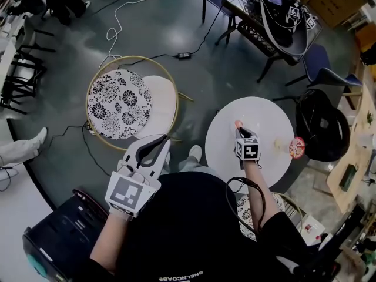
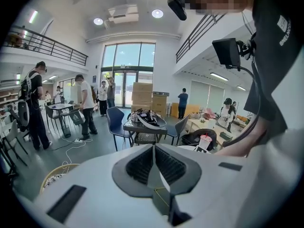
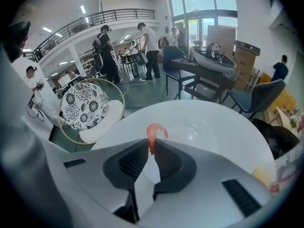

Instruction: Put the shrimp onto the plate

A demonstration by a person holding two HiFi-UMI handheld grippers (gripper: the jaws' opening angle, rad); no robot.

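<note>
Right tongs [image 3: 148, 147] pinch shrimp [image 3: 153, 133] above white round table [image 3: 223, 141], near its edge. Left tongs [image 2: 154, 150] closed, empty, off table.

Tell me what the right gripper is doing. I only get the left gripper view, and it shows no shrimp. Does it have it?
Observer: Yes. The right gripper is shut on the shrimp, whose curled end sticks out past the tips.
Operator: Over what?
Observer: Over the round white table. I cannot clearly tell a plate from the white top.
Operator: And where does my left gripper sit?
Observer: In the head view the left gripper is off beside the floral-cushion chair, apart from that table.
</note>
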